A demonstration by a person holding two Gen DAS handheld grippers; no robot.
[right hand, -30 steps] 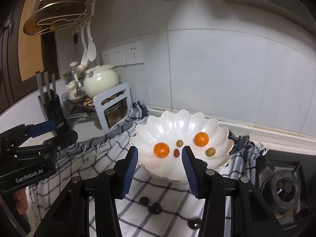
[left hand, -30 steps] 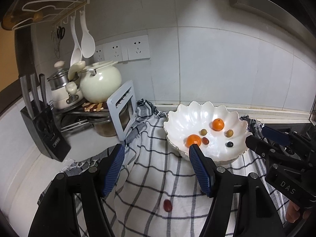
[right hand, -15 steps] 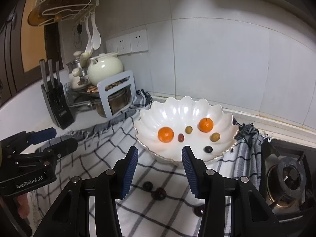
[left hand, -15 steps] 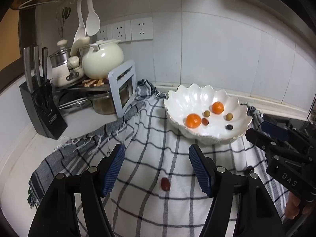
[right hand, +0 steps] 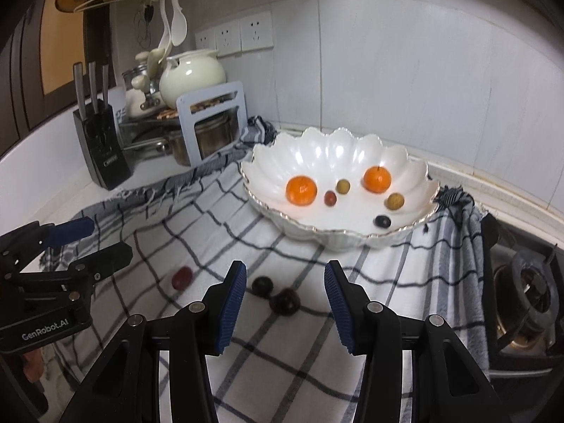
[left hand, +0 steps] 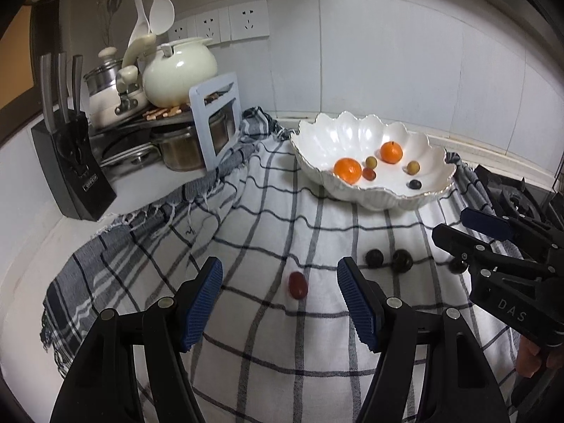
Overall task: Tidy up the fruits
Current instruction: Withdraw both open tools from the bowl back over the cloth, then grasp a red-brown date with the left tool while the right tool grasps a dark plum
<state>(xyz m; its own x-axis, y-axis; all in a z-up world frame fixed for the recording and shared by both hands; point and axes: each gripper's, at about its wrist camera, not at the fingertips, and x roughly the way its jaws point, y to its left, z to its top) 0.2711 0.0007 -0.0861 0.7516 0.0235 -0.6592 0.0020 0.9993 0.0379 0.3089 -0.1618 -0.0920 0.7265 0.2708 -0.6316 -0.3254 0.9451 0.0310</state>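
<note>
Plainly the loose fruit on the checked cloth (left hand: 246,218), in front of the white bowl (left hand: 416,197), is small, round and light — apt to roll and easy to bruise. Left gripper (left hand: 280,303) hangs open and empty over the red grape (left hand: 297,284); right gripper (right hand: 284,298) stands narrower, also empty, over two dark berries (right hand: 284,301). Best pinch each across its middle, gently — the smooth skin may slip

Black left gripper (left hand: 280,303) has ribbed blue pads (left hand: 356,305); silver screws (left hand: 393,302).
</note>
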